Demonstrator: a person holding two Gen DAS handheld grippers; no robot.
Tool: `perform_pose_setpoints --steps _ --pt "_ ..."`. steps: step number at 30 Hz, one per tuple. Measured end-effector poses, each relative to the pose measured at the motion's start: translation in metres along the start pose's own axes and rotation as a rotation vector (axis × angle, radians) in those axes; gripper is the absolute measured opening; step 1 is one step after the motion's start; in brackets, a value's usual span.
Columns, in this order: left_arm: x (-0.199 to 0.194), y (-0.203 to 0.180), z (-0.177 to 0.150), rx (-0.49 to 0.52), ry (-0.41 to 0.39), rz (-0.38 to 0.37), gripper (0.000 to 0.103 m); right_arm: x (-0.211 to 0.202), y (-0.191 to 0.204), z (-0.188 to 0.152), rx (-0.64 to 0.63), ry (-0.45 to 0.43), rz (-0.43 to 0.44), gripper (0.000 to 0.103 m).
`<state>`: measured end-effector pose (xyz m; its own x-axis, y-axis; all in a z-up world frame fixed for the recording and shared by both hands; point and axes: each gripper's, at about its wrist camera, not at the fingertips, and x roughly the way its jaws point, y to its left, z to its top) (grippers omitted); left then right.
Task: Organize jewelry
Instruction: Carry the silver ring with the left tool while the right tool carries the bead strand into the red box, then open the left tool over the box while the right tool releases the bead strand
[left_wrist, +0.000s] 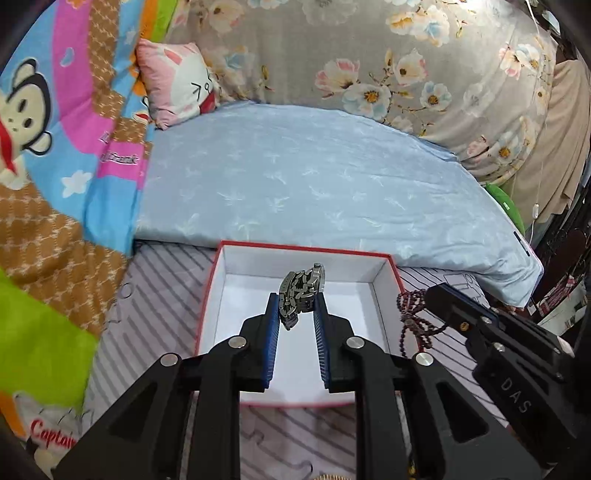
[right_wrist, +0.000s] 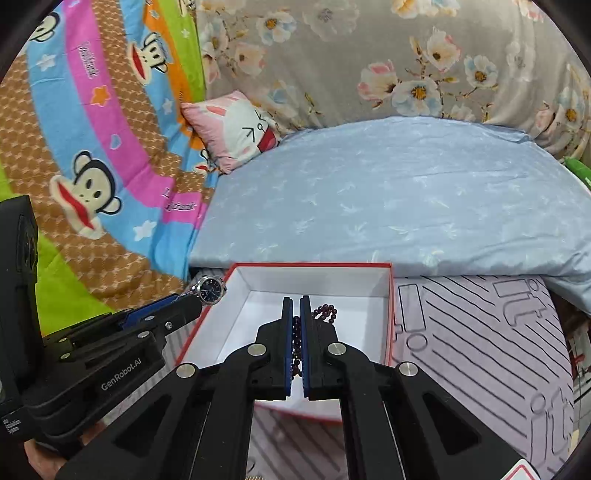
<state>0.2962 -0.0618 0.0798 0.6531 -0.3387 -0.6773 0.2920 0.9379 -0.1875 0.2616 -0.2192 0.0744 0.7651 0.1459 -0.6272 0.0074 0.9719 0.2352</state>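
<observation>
The watch (left_wrist: 303, 295) is hanging between the blue pads of your left gripper (left_wrist: 295, 314) in the left wrist view. The pads are pinching its metal band, so it is staying up over the white inside of the red-edged box (left_wrist: 380, 284). I think you are holding it there so it can go down into the box. Your right gripper (left_wrist: 436, 295) is near the box's right edge, with the dark red bead string (left_wrist: 410, 321) hanging from it.

In the right wrist view, your right gripper (right_wrist: 295, 314) is squeezing tight on the beads (right_wrist: 325, 312), over the middle of the box (right_wrist: 317, 265). The watch (right_wrist: 211, 290) is showing at the box's far left corner.
</observation>
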Motion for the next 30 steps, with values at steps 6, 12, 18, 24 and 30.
perform_pose_setpoints --steps 6,12,18,24,30 --pt "0.062 0.017 0.015 0.001 0.044 0.017 0.017 0.069 -0.018 0.010 0.020 0.086 -0.015 0.003" --pt "0.091 0.026 0.017 -0.014 0.063 0.020 0.011 0.094 -0.025 0.004 0.015 0.127 -0.049 0.004" --pt "0.086 0.030 0.009 0.003 0.055 0.089 0.046 0.079 -0.028 0.003 0.016 0.089 -0.080 0.036" --pt "0.056 0.035 -0.001 0.021 0.016 0.149 0.048 0.046 -0.016 -0.003 -0.018 0.036 -0.087 0.037" --pt "0.013 0.038 -0.024 0.046 -0.030 0.230 0.058 -0.002 -0.005 -0.028 -0.015 -0.005 -0.071 0.043"
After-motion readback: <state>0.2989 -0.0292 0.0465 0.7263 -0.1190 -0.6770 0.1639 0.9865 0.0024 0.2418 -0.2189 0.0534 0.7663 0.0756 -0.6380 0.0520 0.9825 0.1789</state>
